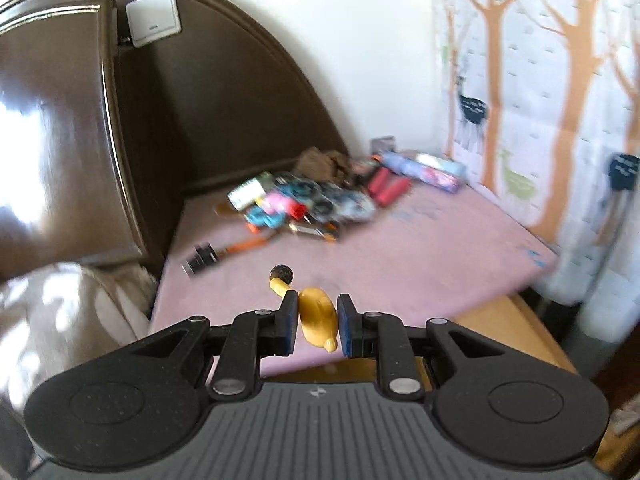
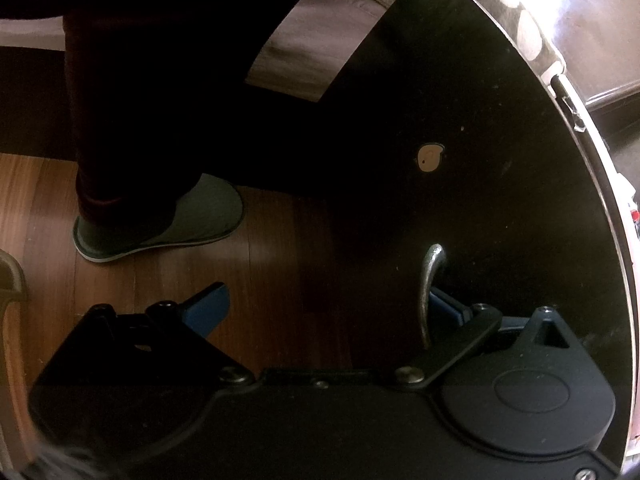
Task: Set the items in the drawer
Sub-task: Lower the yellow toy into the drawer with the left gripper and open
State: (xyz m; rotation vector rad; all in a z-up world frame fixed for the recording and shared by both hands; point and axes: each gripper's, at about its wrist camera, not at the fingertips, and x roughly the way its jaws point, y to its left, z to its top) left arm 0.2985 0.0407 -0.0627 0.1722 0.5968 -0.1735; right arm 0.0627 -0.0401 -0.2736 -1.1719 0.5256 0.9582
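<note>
While the left gripper (image 1: 318,326) is clenched on a small yellow toy (image 1: 316,316), its two blue-padded fingers press the toy's rounded body from either side, and the toy's thin yellow neck with a dark round end pokes out forward and to the left beyond the fingertips. The toy hangs in the air over the near edge of a bed (image 1: 400,256) with a pink sheet. Well beyond the gripper, near the dark wooden headboard (image 1: 192,112), lies a blurred heap of small items (image 1: 316,200): packets, red cylinders, a folded umbrella and a black-and-orange tool set a little apart from the rest. A curtain (image 1: 540,92) printed with trees and deer hangs on the right.

In the right wrist view, the right gripper (image 2: 324,304) is spread wide. Its right finger (image 2: 448,304) sits just behind the curved metal handle (image 2: 430,280) of the dark drawer front (image 2: 480,184), close against it, while the left finger (image 2: 208,308) stands well apart over the wooden floor (image 2: 152,272). A pale keyhole plate (image 2: 430,157) shows above the handle, and a grey slipper (image 2: 168,220) stands on the floor at left.
</note>
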